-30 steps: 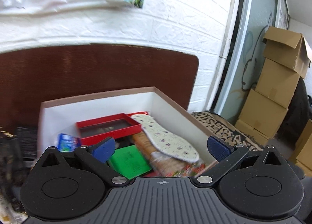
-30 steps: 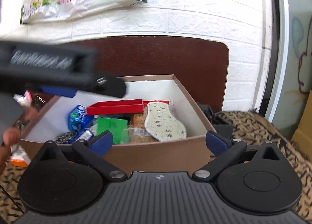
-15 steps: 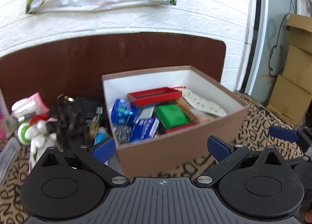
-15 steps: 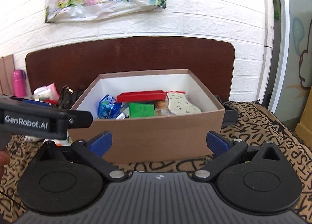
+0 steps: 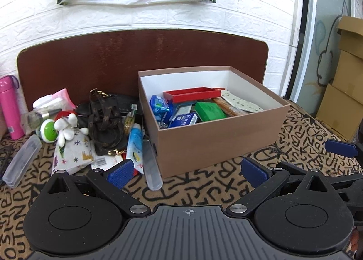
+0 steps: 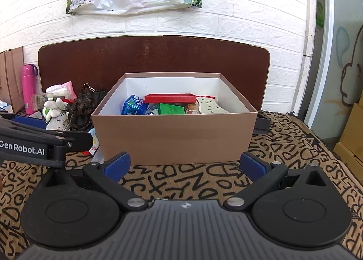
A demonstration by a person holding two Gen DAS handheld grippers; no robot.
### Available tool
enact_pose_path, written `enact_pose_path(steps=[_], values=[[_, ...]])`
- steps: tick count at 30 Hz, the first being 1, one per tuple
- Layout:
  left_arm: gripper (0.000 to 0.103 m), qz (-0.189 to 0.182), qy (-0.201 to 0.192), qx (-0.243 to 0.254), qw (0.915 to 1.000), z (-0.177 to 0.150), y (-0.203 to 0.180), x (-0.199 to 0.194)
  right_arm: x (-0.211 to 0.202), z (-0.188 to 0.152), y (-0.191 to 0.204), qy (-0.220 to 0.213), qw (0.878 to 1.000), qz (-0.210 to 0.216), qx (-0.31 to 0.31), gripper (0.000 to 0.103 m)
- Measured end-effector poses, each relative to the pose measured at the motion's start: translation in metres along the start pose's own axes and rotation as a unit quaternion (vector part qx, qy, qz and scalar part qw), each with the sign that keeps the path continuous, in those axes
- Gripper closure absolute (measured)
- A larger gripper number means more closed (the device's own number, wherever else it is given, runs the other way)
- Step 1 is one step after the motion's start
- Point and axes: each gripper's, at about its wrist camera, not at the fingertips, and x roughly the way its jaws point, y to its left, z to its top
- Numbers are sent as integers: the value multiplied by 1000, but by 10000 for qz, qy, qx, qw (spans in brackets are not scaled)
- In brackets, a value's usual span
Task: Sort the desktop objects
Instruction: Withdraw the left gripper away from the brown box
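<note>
1. Left gripper (image 5: 186, 170) hovers before the box (image 5: 217, 139), jaws released, holding nothing.
2. Right gripper (image 6: 185, 166) faces the box, jaws spread, empty.
3. Loose items, among them a tube (image 5: 135, 144), lie left of the box on the worktop (image 5: 204, 189).

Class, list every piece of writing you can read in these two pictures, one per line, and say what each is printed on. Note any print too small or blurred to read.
"GenRobot.AI": white lettering on the side of the left hand-held gripper, seen from the right wrist view; the first letter is partly cut off.
Scattered single capital letters, forming no readable words: black print on the tan cloth.
Print on the blue packet, green box and blue tube: too small or blurred to read.
</note>
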Motion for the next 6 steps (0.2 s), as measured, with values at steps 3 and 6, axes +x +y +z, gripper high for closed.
enact_pose_path(steps=[3, 6], values=[[0, -33, 16, -39, 10000, -3, 3, -4, -4, -2, 3, 9, 10000, -35, 8, 1], [0, -72, -6, -54, 10000, -7, 6, -8, -7, -5, 4, 32, 10000, -61, 47, 1]])
